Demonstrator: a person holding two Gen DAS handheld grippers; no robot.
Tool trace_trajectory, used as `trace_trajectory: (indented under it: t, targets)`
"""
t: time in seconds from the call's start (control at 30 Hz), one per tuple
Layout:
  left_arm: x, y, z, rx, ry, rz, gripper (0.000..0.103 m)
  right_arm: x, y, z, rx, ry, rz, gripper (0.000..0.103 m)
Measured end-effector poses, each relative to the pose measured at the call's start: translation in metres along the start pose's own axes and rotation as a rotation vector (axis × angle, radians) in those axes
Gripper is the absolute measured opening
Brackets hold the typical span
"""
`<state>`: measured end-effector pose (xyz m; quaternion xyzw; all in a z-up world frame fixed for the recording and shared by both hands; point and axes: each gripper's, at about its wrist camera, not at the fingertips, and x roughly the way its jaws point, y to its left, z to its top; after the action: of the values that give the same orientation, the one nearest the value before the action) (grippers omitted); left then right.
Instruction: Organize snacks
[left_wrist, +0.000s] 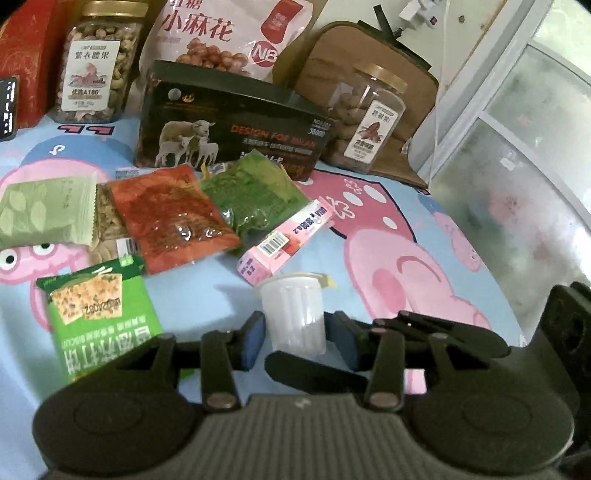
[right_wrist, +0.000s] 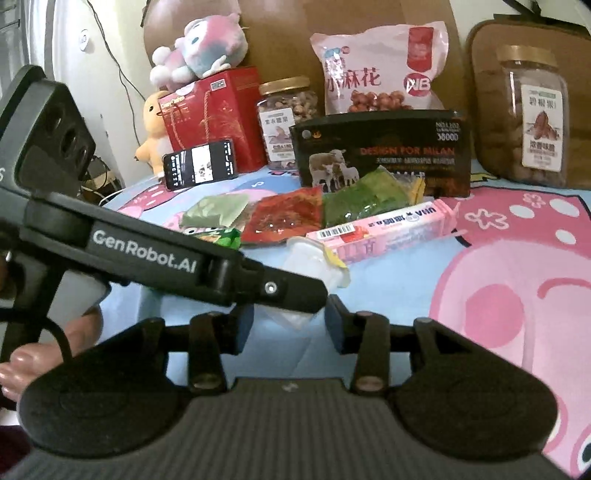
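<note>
1. The left gripper (left_wrist: 293, 338), its arm lettered "GenRobot.AI", is holding its blue pads against the small translucent plastic jelly cup (left_wrist: 293, 314) standing upright on the blue-and-pink cartoon cloth (left_wrist: 424, 236).
2. The right gripper (right_wrist: 290, 326) is hovering with jaws apart, empty, just behind that cup.
3. The black sheep-printed box (left_wrist: 229, 125) is showing "DESIGN FOR MILAN".
4. Only the right view is showing the red gift box (right_wrist: 218, 114) and black phone (right_wrist: 201, 164).

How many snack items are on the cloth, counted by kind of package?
Jars: 2
Big bags: 1
Boxes: 3
Small packets: 5
Jelly cups: 1
Total: 12
</note>
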<state>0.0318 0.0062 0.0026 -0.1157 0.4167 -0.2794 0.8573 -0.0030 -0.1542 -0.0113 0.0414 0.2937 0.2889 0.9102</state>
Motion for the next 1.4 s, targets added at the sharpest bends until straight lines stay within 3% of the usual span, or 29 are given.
trace_trajectory:
  t: [0.17, 0.37, 0.53, 0.73, 0.83, 0.97, 1.07, 1.2, 1.3, 1.4]
  targets:
    - [-0.013, -0.003, 0.009, -0.006, -0.019, -0.005, 0.033, -0.005, -0.001, 0.003, 0.001, 0.003, 0.013, 0.042]
    - [-0.029, -0.012, 0.069, 0.064, -0.147, -0.010, 0.033, -0.014, -0.001, 0.043, -0.065, -0.149, 0.008, 0.042]
    - [0.007, 0.002, 0.140, 0.047, -0.207, 0.014, 0.034, 0.025, -0.028, 0.096, -0.055, -0.237, -0.047, 0.042]
    - [0.051, 0.033, 0.183, -0.046, -0.184, 0.056, 0.036, 0.079, -0.064, 0.137, -0.046, -0.194, -0.083, 0.043]
    - [0.063, 0.045, 0.185, -0.078, -0.172, 0.092, 0.033, 0.094, -0.074, 0.143, -0.055, -0.165, -0.080, 0.043]
    - [0.061, 0.053, 0.186, -0.093, -0.195, 0.134, 0.048, 0.097, -0.069, 0.141, -0.077, -0.164, -0.088, 0.050]
    - [0.041, 0.053, 0.181, -0.075, -0.219, 0.143, 0.049, 0.086, -0.068, 0.139, -0.073, -0.183, -0.103, 0.055]
    - [0.003, 0.038, 0.143, 0.005, -0.217, 0.105, 0.049, 0.045, -0.081, 0.118, 0.026, -0.224, -0.083, 0.054]
    - [-0.009, 0.028, 0.100, 0.030, -0.161, 0.029, 0.049, 0.024, -0.099, 0.091, 0.124, -0.168, -0.060, 0.050]
    - [-0.007, 0.018, 0.065, 0.034, -0.105, 0.011, 0.050, 0.018, -0.114, 0.067, 0.216, -0.108, -0.059, 0.043]
